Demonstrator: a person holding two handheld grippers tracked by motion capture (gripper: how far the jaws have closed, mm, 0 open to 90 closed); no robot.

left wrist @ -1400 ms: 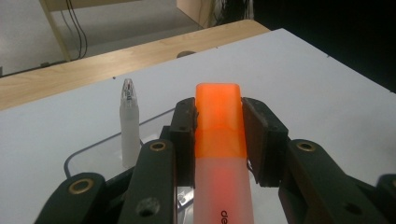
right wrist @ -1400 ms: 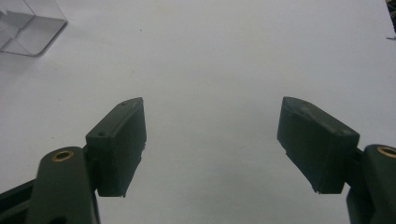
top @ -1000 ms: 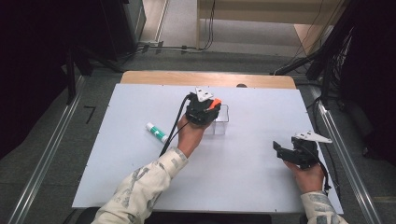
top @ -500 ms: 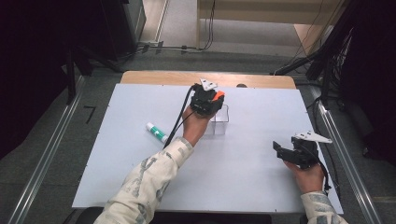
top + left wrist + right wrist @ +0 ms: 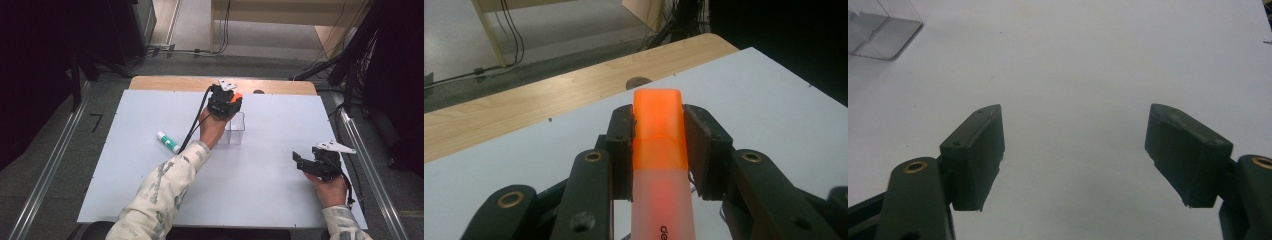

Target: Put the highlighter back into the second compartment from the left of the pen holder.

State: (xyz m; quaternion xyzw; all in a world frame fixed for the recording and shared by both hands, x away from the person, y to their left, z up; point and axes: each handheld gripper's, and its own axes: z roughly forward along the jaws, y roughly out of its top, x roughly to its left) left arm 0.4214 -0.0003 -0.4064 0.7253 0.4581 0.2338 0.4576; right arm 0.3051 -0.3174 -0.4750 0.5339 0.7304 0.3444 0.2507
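Note:
My left gripper [image 5: 223,102] is shut on an orange highlighter [image 5: 236,96], held above the far rim of a clear plastic box [image 5: 236,131] in the high view. In the left gripper view the highlighter [image 5: 658,165] sits between the two pads, its orange cap pointing toward the table's far wooden edge [image 5: 524,102]. My right gripper [image 5: 303,162] rests near the table's right side with nothing in it. In the right gripper view its jaws stand wide open over the bare white surface [image 5: 1075,150], with a corner of the clear box [image 5: 879,29] at the upper left.
A green and white tube [image 5: 167,142] lies on the white tabletop [image 5: 140,180] left of the left forearm. A wooden strip [image 5: 165,83] runs along the far edge. Metal rails [image 5: 55,160] flank the table on both sides.
My left gripper has moved farther away across the table, toward the far edge, carrying the orange highlighter. The right gripper has stayed where it was.

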